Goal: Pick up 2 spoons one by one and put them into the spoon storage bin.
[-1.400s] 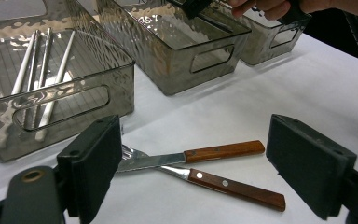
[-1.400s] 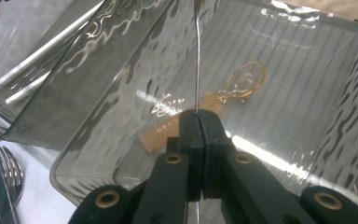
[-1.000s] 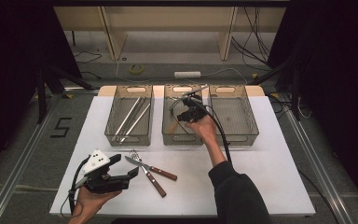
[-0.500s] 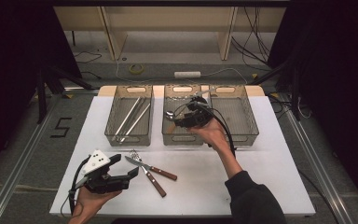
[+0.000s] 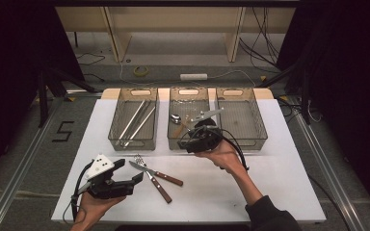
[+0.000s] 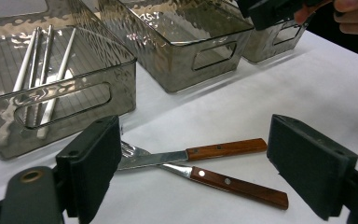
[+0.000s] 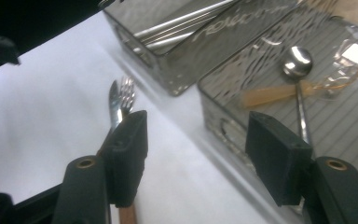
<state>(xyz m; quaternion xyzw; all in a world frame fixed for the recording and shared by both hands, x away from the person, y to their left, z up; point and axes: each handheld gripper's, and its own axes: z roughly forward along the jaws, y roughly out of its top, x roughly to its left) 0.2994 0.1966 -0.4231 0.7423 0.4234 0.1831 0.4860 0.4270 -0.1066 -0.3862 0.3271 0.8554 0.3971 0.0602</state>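
A knife [image 5: 167, 178] and a fork [image 5: 159, 190], both with wooden handles, lie crossed on the white table [image 5: 279, 183]. My left gripper [image 5: 132, 171] rests just left of them, open, its jaws spread toward the blades. In the left gripper view the knife [image 6: 223, 149] and fork [image 6: 240, 185] lie between and beyond the open jaws of that gripper [image 6: 214, 172]. My right gripper [image 5: 187, 142] hovers at the front edge of the middle bin [image 5: 189, 91], open and empty. From the right gripper view I see the fork tines [image 7: 127, 91] past its open jaws [image 7: 198, 158].
Three smoky clear bins stand in a row at the back. The left bin [image 5: 132, 142] holds several long sticks [image 5: 136, 120]. A spoon [image 5: 175, 119] lies in the middle bin. The right bin [image 5: 241, 140] looks bare.
My right gripper has drawn back from over the middle bin toward its front edge, nearer the person. The left gripper has stayed put.
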